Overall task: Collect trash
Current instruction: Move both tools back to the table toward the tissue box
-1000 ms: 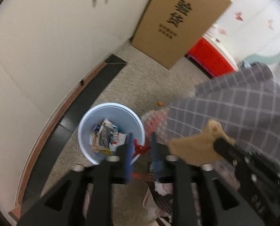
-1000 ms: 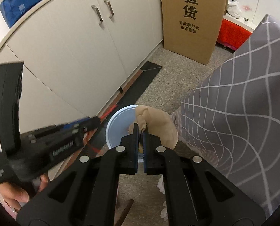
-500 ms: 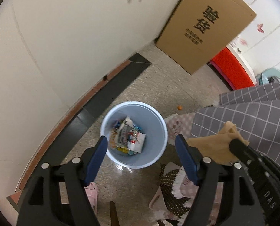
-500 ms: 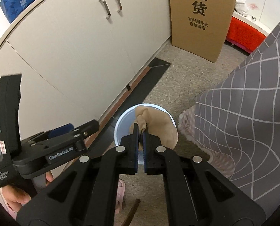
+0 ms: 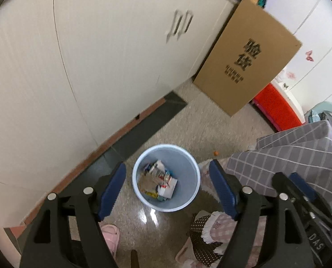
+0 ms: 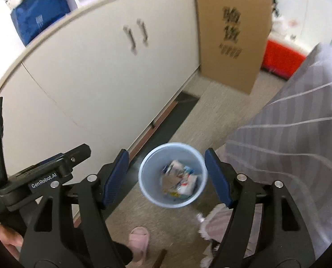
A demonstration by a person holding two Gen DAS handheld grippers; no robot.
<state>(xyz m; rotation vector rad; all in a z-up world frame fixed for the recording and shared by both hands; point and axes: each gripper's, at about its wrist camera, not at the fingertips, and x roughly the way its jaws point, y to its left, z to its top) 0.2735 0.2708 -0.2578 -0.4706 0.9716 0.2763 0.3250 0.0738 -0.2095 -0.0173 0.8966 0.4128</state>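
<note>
Right wrist view blurred: bin [image 6: 151, 192] trash [image 6: 180, 181] indistinct.

A tall cardboard box [image 5: 246, 67] with dark printed characters leans upright against the end of the white cabinet [image 5: 112, 51]. Just beyond the box sits a red container [image 5: 275, 109]. Nearer than the box lies grey checked bedding [image 5: 295, 156] — below it a pink frilled cloth [image 5: 219, 225]. A pink slipper [image 6: 139, 239] rests on the speckled floor [image 5: 210, 125], well apart from the box.
</note>
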